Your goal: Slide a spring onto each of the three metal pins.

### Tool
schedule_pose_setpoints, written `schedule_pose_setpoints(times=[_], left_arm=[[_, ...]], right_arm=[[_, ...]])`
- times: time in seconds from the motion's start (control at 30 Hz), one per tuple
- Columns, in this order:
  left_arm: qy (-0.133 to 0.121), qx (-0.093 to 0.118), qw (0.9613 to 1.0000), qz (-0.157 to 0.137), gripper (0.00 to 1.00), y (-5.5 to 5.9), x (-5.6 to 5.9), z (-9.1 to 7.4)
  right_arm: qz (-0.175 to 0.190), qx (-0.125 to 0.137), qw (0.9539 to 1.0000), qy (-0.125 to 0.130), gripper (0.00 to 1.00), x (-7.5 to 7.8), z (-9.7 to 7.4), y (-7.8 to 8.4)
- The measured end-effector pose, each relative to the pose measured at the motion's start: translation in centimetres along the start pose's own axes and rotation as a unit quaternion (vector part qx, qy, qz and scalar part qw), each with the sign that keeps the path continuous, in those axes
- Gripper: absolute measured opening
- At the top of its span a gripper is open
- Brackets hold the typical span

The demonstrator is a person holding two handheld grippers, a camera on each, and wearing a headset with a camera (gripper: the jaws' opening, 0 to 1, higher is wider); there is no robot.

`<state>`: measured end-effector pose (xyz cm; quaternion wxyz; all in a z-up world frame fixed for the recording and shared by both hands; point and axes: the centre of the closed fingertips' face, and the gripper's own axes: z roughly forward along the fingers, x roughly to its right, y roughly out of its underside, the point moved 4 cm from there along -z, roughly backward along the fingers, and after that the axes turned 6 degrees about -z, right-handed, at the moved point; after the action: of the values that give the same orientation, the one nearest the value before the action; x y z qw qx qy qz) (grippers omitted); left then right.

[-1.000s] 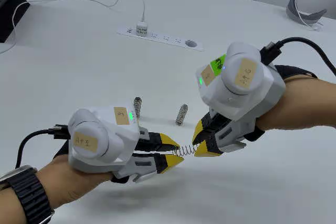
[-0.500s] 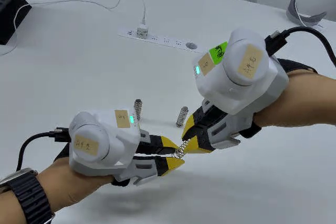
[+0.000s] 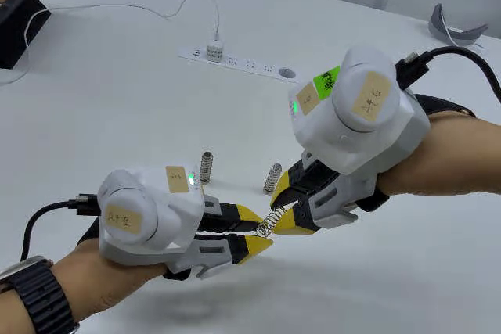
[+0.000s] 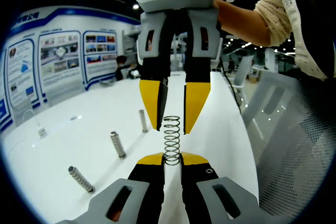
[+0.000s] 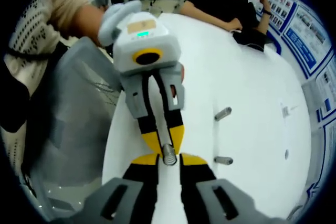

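Left tool (image 4: 172, 160) clamped on spring (image 4: 171, 139) | right tool (image 4: 174, 124) around other end, grip unclear

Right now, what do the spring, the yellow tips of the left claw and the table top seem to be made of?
Spring: probably bare steel wire; thin grey open coils with bright glints. Tips of the left claw: yellow, matte, likely plastic or rubber; I cannot tell which. Table: smooth white, faintly glossy, perhaps laminate.
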<state>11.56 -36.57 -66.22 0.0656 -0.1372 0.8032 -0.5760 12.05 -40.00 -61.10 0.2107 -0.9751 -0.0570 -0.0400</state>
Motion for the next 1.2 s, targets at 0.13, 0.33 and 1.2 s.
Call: schedule_pose_setpoints(times=[0.13, 0.33, 1.2], left_arm=[[-0.001, 0.002, 1.0000, 0.001, 0.11, -0.1, 0.0, 0.0], [-0.005, 0.005, 1.0000, -0.001, 0.11, -0.3, -0.1, 0.1], [-0.046, 0.008, 0.9982, -0.037, 0.34, 0.6, -1.5, -1.5]], right_arm=[[0.008, 0.006, 0.9999, 0.002, 0.14, 0.0, 0.1, 0.0], [0.013, 0.009, 0.9999, 0.004, 0.12, 0.0, 0.2, 0.1], [0.065, -0.018, 0.9968, 0.044, 0.12, 1.8, -2.7, 4.7]])
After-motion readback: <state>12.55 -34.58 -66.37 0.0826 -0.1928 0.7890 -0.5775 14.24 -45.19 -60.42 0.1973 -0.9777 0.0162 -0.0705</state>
